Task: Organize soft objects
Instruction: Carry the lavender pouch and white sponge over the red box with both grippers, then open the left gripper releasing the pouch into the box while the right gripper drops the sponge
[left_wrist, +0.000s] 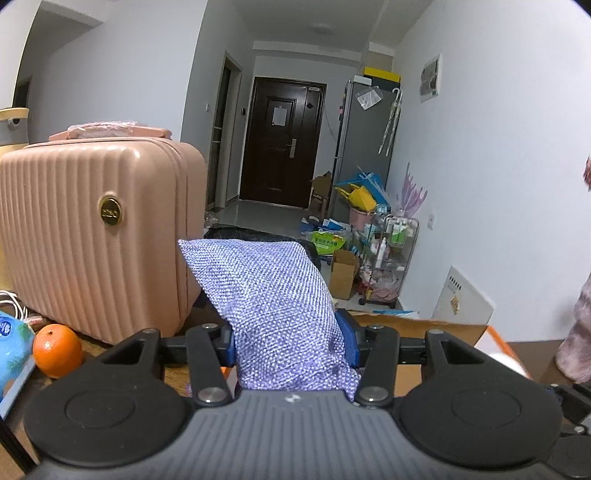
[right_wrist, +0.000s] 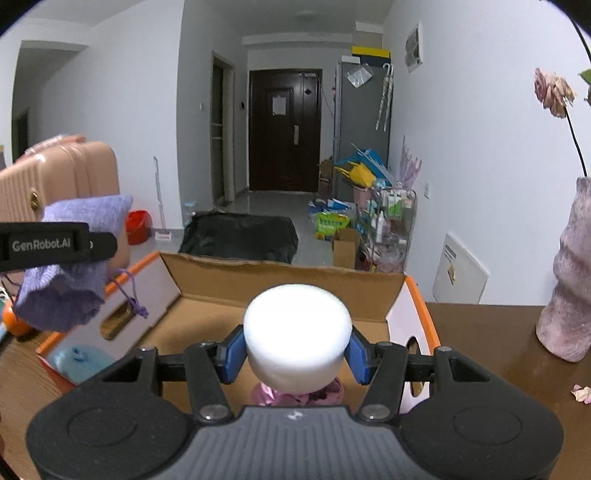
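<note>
My left gripper (left_wrist: 288, 339) is shut on a purple knitted drawstring pouch (left_wrist: 269, 306), held up in the air. The pouch also shows in the right wrist view (right_wrist: 74, 258), at the left above the box's left flap, with the left gripper (right_wrist: 55, 245) clamped across it. My right gripper (right_wrist: 297, 356) is shut on a white round foam puff (right_wrist: 297, 336), held over the open cardboard box (right_wrist: 280, 280). A pink soft item (right_wrist: 295, 397) lies in the box under the puff, and a light blue soft item (right_wrist: 79, 360) lies at the box's left.
A pink ribbed suitcase (left_wrist: 96, 236) stands on the wooden table at the left, with an orange (left_wrist: 57, 350) and a blue tissue pack (left_wrist: 11, 350) beside it. A pink fuzzy vase (right_wrist: 569, 288) with dried flowers stands on the table at the right. Floor clutter lies beyond.
</note>
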